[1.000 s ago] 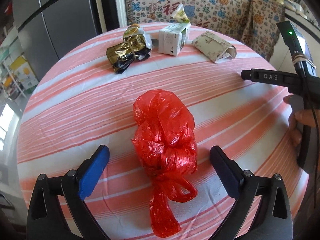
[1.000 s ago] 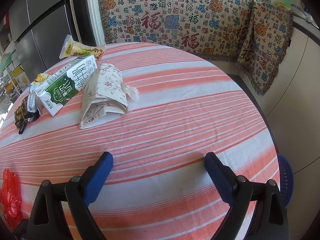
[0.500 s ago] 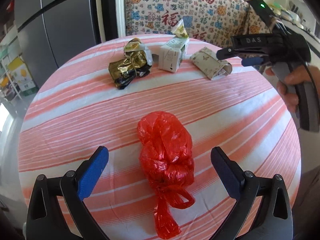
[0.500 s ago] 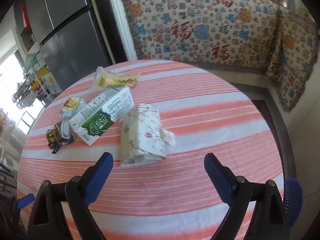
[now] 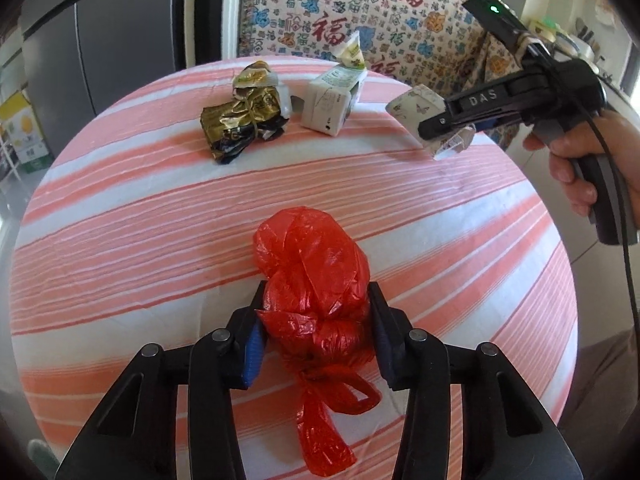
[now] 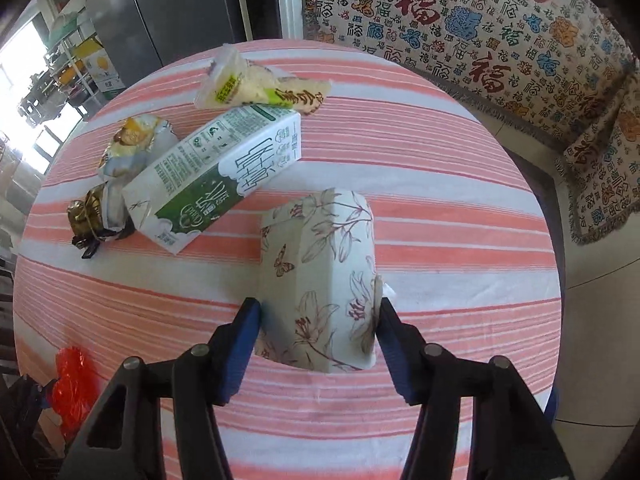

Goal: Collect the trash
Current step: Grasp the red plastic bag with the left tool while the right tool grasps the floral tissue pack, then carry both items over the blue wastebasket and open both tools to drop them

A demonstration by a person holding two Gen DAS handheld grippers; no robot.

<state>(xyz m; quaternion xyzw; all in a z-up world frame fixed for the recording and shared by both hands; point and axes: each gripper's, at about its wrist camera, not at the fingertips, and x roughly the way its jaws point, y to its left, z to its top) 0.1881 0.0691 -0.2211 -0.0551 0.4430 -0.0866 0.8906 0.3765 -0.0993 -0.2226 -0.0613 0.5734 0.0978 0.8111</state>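
My left gripper (image 5: 316,312) is shut on a knotted red plastic bag (image 5: 316,272) that rests on the round striped table (image 5: 120,240). My right gripper (image 6: 318,312) is closed around a floral paper pack (image 6: 320,276), its pads touching both sides; it shows in the left wrist view too (image 5: 444,124), at the pack (image 5: 416,106). A green-and-white milk carton (image 6: 212,184), a yellow snack wrapper (image 6: 256,88) and a crumpled gold foil wrapper (image 5: 240,120) lie at the table's far side.
A patterned cloth with red characters (image 6: 480,32) covers furniture behind the table. A dark fridge (image 5: 100,40) stands at the back left. The red bag shows at the lower left of the right wrist view (image 6: 74,384). Tiled floor (image 6: 592,300) lies to the right.
Both grippers have closed from wide open: the left onto the red bag, the right onto the floral pack after moving forward to it.
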